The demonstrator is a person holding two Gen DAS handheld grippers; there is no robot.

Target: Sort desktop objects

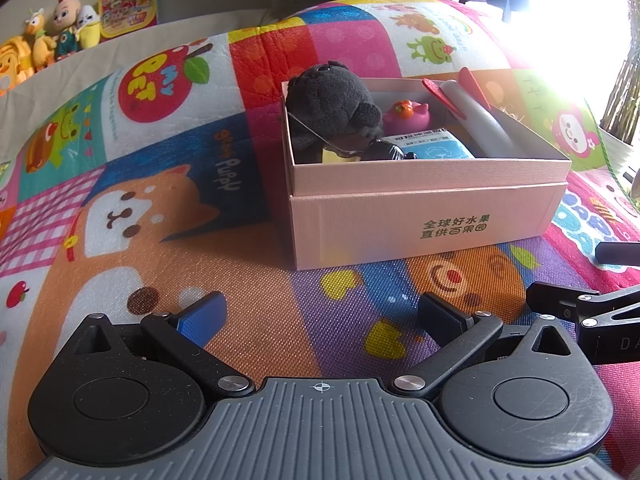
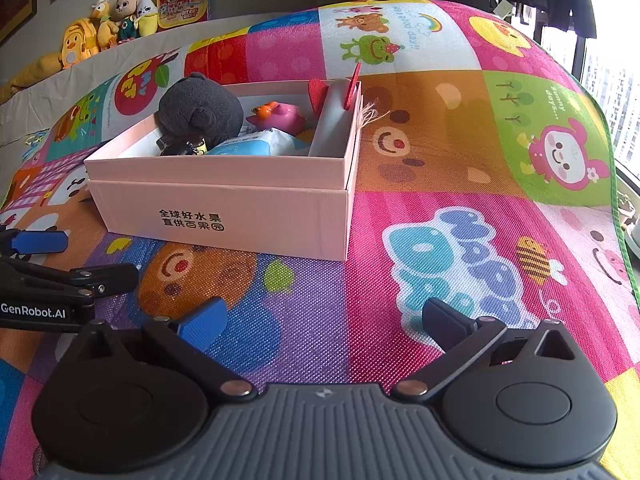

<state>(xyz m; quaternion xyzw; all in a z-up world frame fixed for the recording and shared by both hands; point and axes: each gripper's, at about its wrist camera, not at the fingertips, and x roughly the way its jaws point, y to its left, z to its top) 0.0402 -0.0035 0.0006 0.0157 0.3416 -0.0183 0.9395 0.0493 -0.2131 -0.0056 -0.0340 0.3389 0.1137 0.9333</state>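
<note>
A pink cardboard box [image 1: 428,216] [image 2: 224,208] stands on the colourful play mat. In it lie a dark grey plush toy [image 1: 332,104] [image 2: 200,110], a pink rubber pig [image 1: 408,116] [image 2: 282,116], a blue-white tissue pack [image 1: 434,146] [image 2: 256,144], a small black item [image 1: 384,152] [image 2: 180,148] and a grey rocket toy with red fins [image 1: 476,116] [image 2: 334,120]. My left gripper [image 1: 320,320] is open and empty, low over the mat in front of the box. My right gripper [image 2: 320,324] is open and empty, to the box's front right.
The play mat [image 1: 160,200] [image 2: 460,168] covers the surface. Several plush toys [image 1: 60,36] [image 2: 116,16] and a picture box [image 1: 128,8] [image 2: 182,0] line the far back. The other gripper shows at each view's edge [image 1: 580,312] [image 2: 60,280]. A window is at the right.
</note>
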